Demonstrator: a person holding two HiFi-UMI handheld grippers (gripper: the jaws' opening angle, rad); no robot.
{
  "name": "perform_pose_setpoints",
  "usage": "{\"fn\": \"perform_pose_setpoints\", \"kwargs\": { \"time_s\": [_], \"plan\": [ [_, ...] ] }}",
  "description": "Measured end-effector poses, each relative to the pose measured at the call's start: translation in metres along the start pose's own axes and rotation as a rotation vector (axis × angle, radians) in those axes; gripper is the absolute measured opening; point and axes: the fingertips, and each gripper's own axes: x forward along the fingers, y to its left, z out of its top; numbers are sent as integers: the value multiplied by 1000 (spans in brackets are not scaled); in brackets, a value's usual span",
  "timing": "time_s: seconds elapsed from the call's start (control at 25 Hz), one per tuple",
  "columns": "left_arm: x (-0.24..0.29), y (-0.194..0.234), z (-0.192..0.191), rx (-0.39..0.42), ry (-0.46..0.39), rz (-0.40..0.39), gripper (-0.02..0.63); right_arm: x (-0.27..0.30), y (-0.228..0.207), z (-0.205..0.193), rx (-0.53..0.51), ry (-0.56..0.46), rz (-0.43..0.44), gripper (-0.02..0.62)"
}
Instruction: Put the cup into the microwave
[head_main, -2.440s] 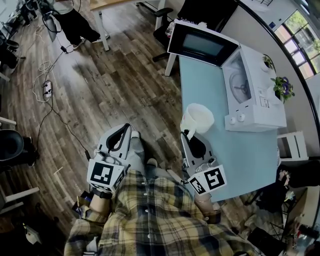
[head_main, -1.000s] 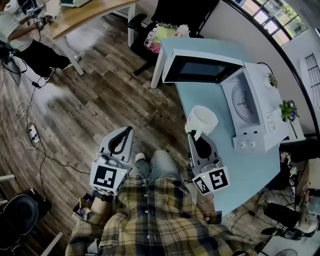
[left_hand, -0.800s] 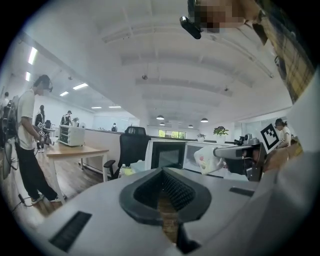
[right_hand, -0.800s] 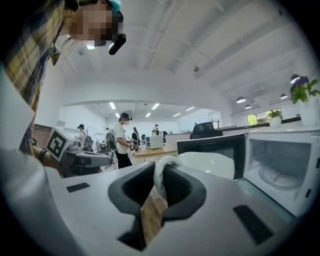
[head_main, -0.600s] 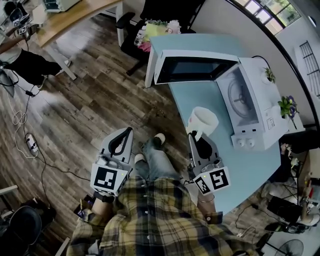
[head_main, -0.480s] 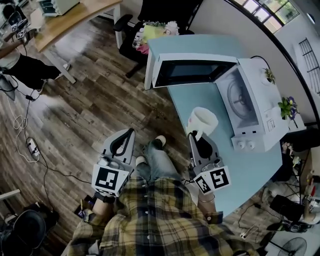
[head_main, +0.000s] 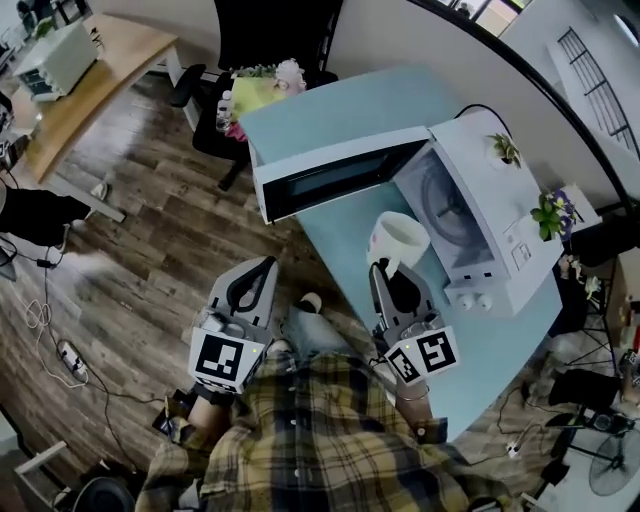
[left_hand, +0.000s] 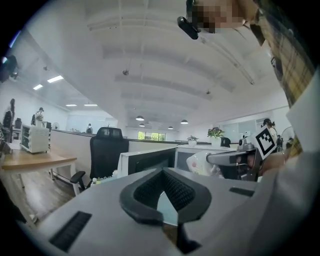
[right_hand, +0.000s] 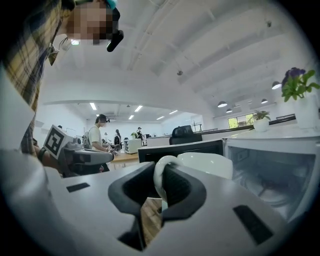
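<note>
Okay, quick status: I'd call this roughly halfway. My right hand-held gripper (head_main: 381, 268) is pinched narrow on the handle of the white cup (head_main: 398, 238), so the pick-up part is sorted. The cup hangs in the air over the teal bench (head_main: 340, 100), just in front of the microwave (head_main: 490, 225), near the open cavity but not inside it yet.

The microwave's door (head_main: 325, 180) is swung wide open, so nothing to do there, and the turntable (head_main: 440, 205) inside looks bare. My left hand-held gripper (head_main: 262, 264) has its jaws closed together on nothing and sits off on the door side of the microwave, out over the wooden floor (head_main: 150, 230).

What's left, as I read it: carry the cup through the opening, set it on the turntable, let go, back out.
</note>
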Motion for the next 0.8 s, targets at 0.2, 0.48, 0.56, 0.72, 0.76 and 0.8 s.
{"fn": "perform_pose_setpoints", "kwargs": {
  "time_s": [0.2, 0.48, 0.56, 0.72, 0.76, 0.8],
  "plan": [
    [48, -9, 18, 14, -3, -100, -7, 7, -33, 14, 15, -14, -71, 51],
    [101, -29, 28, 35, 2, -209, -6, 5, -72, 19, 18, -29, -146, 51],
    [113, -35, 31, 41, -1, -233, -6, 2, -82, 20, 21, -36, -170, 51],
    [133, -49, 36, 52, -10, -296, -6, -9, -98, 22, 15, -51, -228, 51],
    [137, -53, 36, 53, -10, -314, -6, -12, -101, 23, 14, -54, -245, 51],
    [142, -57, 35, 54, -8, -333, -6, -16, -104, 23, 15, -57, -263, 51]
  ]
}}
